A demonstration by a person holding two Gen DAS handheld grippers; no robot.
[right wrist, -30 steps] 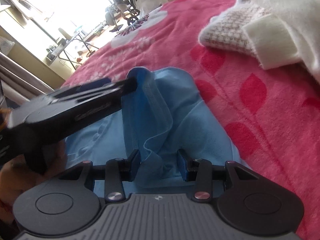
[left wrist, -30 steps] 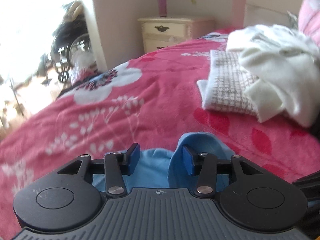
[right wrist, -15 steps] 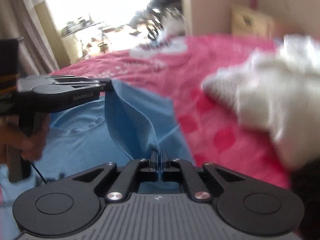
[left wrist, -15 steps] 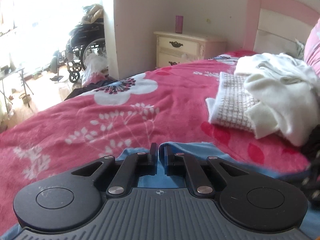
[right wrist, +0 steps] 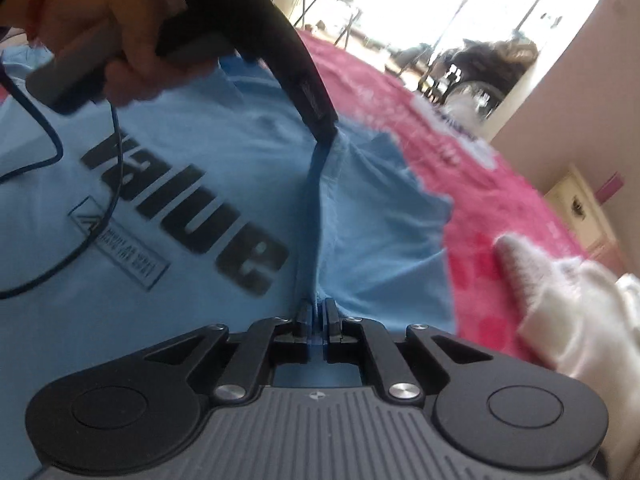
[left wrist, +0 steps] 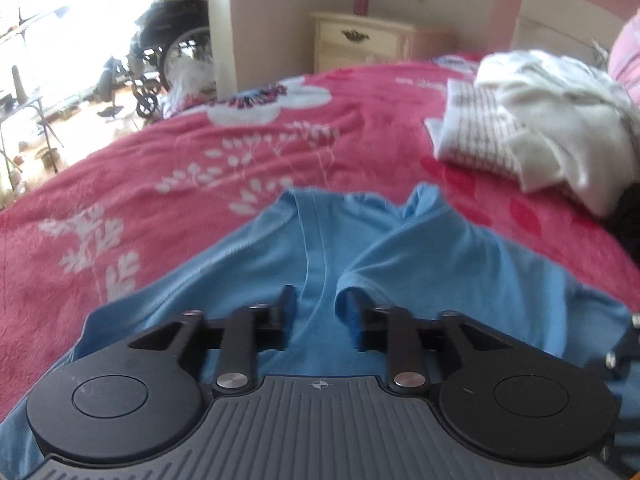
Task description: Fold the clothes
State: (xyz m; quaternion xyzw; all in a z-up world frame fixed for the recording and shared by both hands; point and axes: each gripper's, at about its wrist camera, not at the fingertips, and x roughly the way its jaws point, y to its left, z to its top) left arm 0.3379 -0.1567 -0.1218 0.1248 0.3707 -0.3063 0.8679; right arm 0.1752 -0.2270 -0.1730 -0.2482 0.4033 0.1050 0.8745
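- Plush pink floral blanket [left wrist: 192, 184] spreads beyond both tools.
- Left gripper [left wrist: 320, 312], jaws opening, straddles a soft blue T-shirt [left wrist: 420, 264] fold.
- Right gripper [right wrist: 318, 314], jaws opening, pinches its taut ridge.

- Bed [left wrist: 168, 200] covered in pink floral blanket.
- Bore light blue T-shirt [left wrist: 400, 256] spread near, white clothes pile [left wrist: 532, 120] well apart.

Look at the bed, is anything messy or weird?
Yes. The white clothes are heaped in a crumpled pile on the blanket, not folded. The blue shirt is bunched, with one flap curled over by the left gripper. The right gripper pinches a raised ridge of it.
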